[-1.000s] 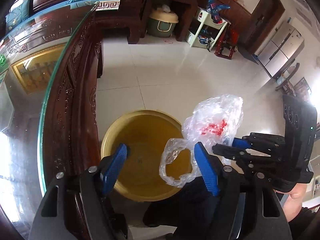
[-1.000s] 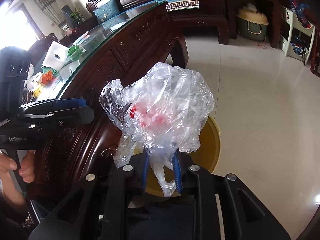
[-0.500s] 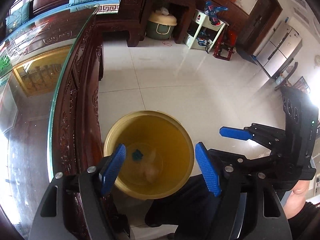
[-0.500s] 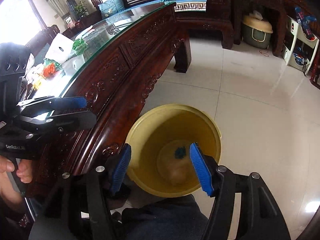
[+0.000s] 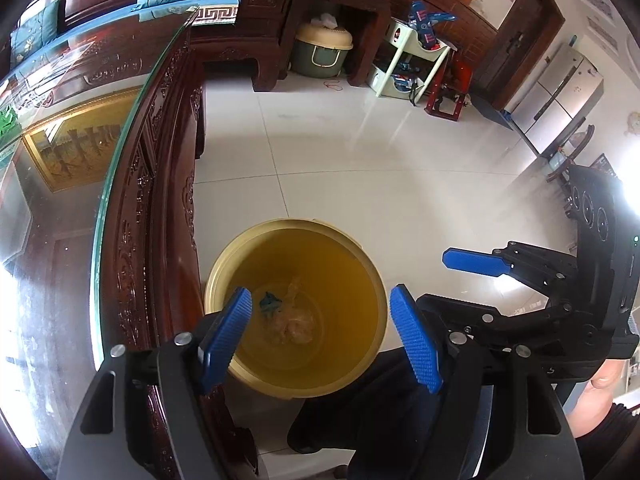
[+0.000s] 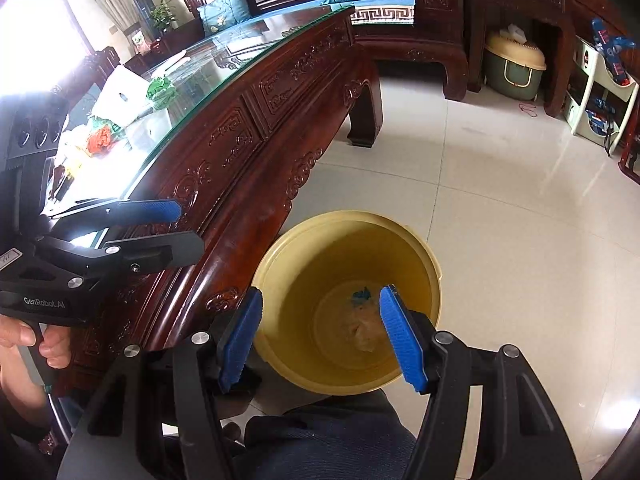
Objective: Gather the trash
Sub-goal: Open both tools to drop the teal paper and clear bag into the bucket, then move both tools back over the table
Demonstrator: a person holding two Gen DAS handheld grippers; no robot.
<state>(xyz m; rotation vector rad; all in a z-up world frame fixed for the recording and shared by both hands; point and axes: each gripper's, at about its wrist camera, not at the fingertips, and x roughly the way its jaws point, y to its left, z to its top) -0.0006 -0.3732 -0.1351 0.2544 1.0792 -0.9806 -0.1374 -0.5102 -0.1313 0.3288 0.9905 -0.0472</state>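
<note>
A yellow bucket (image 5: pixel 352 280) (image 6: pixel 400 248) stands on the tiled floor against the carved wooden table (image 6: pixel 256 128). At its bottom lies a crumpled clear plastic bag (image 5: pixel 294 320) (image 6: pixel 364 332) beside a small blue scrap (image 5: pixel 270 302) (image 6: pixel 360 294). My left gripper (image 5: pixel 320 294) (image 6: pixel 190 226) hangs open over the bucket's mouth, nothing between its blue pads. My right gripper (image 6: pixel 321 294) (image 5: pixel 436 280) is open too, above the bucket, its jaws wide and empty. More wrappers (image 6: pixel 104 136) and a white paper (image 6: pixel 120 92) lie on the glass tabletop.
A person's dark trouser leg (image 6: pixel 328 440) is right below the bucket. A green and cream lidded tub (image 6: pixel 514 68) sits under a side table at the back, and a white shelf (image 6: pixel 600 92) stands to its right. Pale tiled floor (image 6: pixel 500 184) stretches right of the bucket.
A second ago my right gripper was shut on the clear plastic bag above the bucket. It opened, and the bag dropped to the bucket's bottom. The left gripper stayed put.
</note>
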